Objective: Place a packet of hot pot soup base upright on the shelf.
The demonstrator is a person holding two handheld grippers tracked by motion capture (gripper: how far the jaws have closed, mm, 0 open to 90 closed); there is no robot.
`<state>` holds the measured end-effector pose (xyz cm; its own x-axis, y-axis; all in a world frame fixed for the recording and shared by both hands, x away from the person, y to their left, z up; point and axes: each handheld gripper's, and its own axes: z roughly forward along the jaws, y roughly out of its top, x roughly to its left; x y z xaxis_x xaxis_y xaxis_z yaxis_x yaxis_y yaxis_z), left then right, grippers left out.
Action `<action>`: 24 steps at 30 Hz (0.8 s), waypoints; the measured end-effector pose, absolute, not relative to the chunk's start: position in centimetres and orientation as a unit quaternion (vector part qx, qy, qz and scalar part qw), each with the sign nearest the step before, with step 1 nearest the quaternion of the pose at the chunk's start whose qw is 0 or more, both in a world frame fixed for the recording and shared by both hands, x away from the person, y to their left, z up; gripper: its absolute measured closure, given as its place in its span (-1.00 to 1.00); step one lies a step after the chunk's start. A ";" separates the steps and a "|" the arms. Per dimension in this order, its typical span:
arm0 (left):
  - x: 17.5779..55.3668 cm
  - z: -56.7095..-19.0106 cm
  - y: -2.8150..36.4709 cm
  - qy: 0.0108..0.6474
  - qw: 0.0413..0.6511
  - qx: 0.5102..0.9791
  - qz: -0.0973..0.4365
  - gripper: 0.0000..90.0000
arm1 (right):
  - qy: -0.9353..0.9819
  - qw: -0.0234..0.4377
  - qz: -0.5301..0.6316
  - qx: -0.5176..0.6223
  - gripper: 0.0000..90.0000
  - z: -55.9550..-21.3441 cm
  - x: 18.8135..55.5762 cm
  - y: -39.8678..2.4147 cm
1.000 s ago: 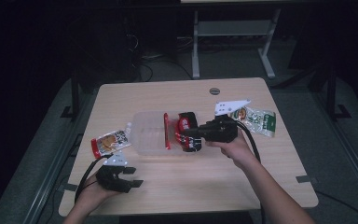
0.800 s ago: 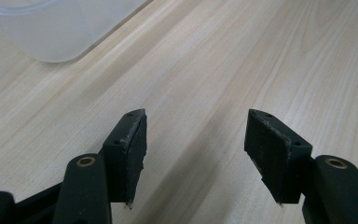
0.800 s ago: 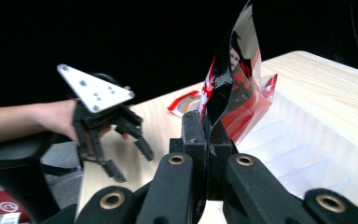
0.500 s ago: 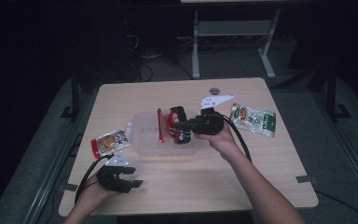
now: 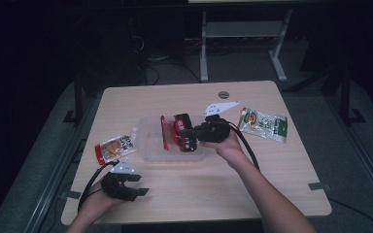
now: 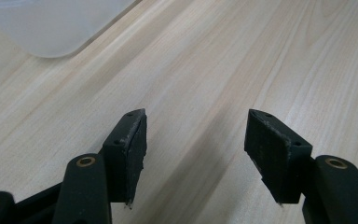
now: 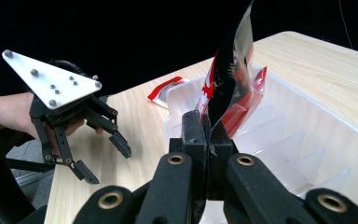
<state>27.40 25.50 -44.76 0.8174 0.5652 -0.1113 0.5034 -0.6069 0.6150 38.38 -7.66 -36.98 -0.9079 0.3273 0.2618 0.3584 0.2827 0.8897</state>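
The pale wooden table (image 5: 252, 189) carries a clear, ribbed plastic bin (image 5: 148, 145) near its middle, and that bin is the landmark for the step in hand: getting the glossy red-and-black snack pouch (image 7: 230, 74) settled inside it. The right gripper (image 7: 208, 135) has its jaws pinched tight on the pouch's lower edge, so the pouch stands up above the bin's right half. To do this well, I would judge it best to lower the pouch until it sits between the moulded ribs, tilt it towards the red-edged packet (image 5: 165, 132) already standing in the bin, and only then part the jaws, or it may topple over the wall. The left gripper (image 5: 126, 187) rests near the table edge in front of the bin's left corner, jaws apart and empty. An orange-and-white sachet (image 5: 115, 147) lies just left of the bin, and a green-and-white sachet (image 5: 263, 124) well to its right.
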 end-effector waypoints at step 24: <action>27.4 -45.1 25.3 0.301 0.327 0.895 0.039 -0.16 | -0.822 0.005 -0.528 -0.214 0.97 -37.7 38.9 -5.4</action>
